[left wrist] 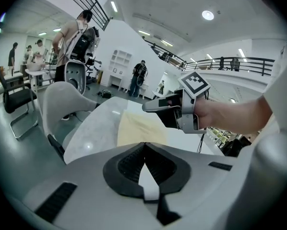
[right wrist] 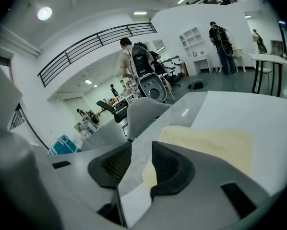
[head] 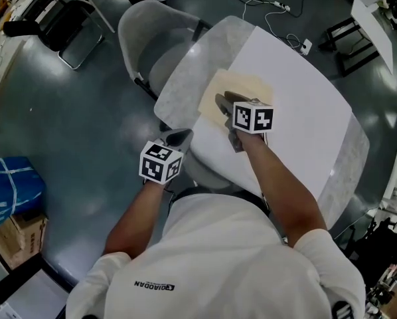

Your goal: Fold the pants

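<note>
Grey workshop floor all round, and from the head view a white table (head: 298, 111) sits in the middle with a grey chair (head: 152, 38) pushed up to its far side. The pants (head: 248, 85) are a cream, compact rectangle lying flat near the table's far left corner, so I'd guess the folding is mostly done. The right gripper (head: 222, 102) hovers right over the near edge of them, probably lined up to take hold of or press that edge. The left gripper (head: 180, 137) hangs back just off the table's edge, clear of the cloth and out of the way.

Left gripper view: the left gripper (left wrist: 144, 145) has its jaws closed tip to tip with nothing pinched in them. Past them you see the pants (left wrist: 138, 128) and the other gripper (left wrist: 170, 110) above the cloth.

Right gripper view: the right gripper (right wrist: 141, 146) has its jaws a small way apart and empty, only table showing through the gap. The pants (right wrist: 210, 143) lie just ahead of the tips, so it looks ready to come in on them.
</note>
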Demonstrator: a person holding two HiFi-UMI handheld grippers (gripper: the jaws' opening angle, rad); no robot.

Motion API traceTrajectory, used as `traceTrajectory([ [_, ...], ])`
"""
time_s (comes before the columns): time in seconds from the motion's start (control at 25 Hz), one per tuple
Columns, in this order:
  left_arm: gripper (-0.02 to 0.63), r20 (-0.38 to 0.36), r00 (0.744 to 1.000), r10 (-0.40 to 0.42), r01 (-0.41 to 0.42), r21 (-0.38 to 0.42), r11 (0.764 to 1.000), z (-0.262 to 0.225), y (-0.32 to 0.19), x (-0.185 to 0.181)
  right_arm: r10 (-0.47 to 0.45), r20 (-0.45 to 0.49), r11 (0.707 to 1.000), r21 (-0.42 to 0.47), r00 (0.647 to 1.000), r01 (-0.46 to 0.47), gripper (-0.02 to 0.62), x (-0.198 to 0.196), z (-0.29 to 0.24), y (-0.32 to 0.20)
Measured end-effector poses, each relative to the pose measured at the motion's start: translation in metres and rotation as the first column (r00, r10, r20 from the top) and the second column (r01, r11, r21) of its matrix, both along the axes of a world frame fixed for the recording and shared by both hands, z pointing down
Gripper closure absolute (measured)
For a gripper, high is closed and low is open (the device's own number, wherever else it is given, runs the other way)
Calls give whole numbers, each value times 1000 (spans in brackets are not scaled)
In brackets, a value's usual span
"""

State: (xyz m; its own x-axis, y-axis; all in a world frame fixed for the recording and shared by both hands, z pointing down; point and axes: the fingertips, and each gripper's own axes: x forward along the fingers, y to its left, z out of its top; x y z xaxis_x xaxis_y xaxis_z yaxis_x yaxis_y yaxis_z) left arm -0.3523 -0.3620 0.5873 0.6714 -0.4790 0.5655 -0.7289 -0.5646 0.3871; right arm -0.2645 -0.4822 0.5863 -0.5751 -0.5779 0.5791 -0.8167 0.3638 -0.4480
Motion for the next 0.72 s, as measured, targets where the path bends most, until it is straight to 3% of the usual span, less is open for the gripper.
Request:
traceTrajectory([
  [0.36, 579, -36, 998, 58, -55, 72, 996, -30, 3, 39, 73, 52, 991, 105, 996, -78, 466, 56, -53, 64],
  [0.72, 580, -22, 991, 130, -128, 71, 989, -52, 76, 83, 148, 165, 976, 137, 975, -172, 503, 119, -92, 175],
])
